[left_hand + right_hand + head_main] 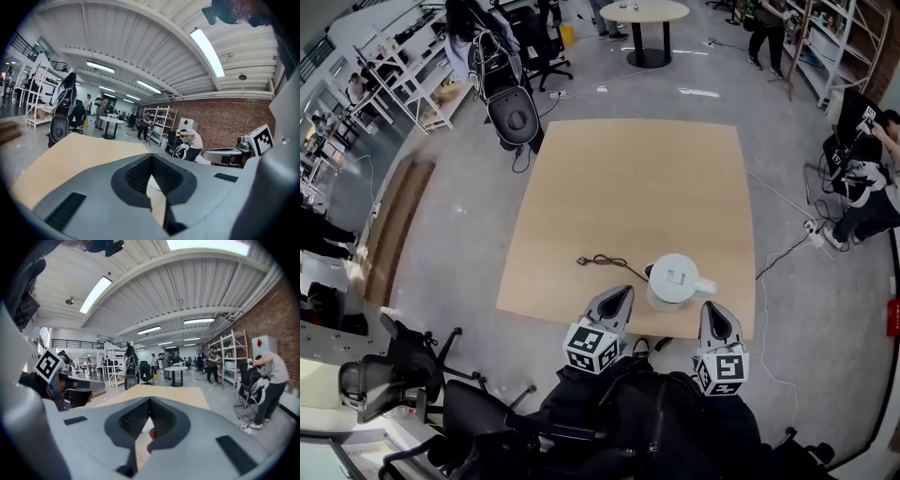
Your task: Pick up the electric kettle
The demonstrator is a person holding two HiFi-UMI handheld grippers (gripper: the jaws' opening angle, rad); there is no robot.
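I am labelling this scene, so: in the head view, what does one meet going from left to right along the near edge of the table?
Grey left gripper → white round plastic electric kettle → grey right gripper.

Bright, even light falls from long ceiling strip lamps (208, 51), which blow out to white glare in both gripper views; pale reflections of them streak the floor (698, 92) in the head view; the bench (628, 187) shows only soft, faint shadows; all views bow strongly toward dark, rounded corners; the left claw (151, 160) and right claw (150, 401) look soft up close.
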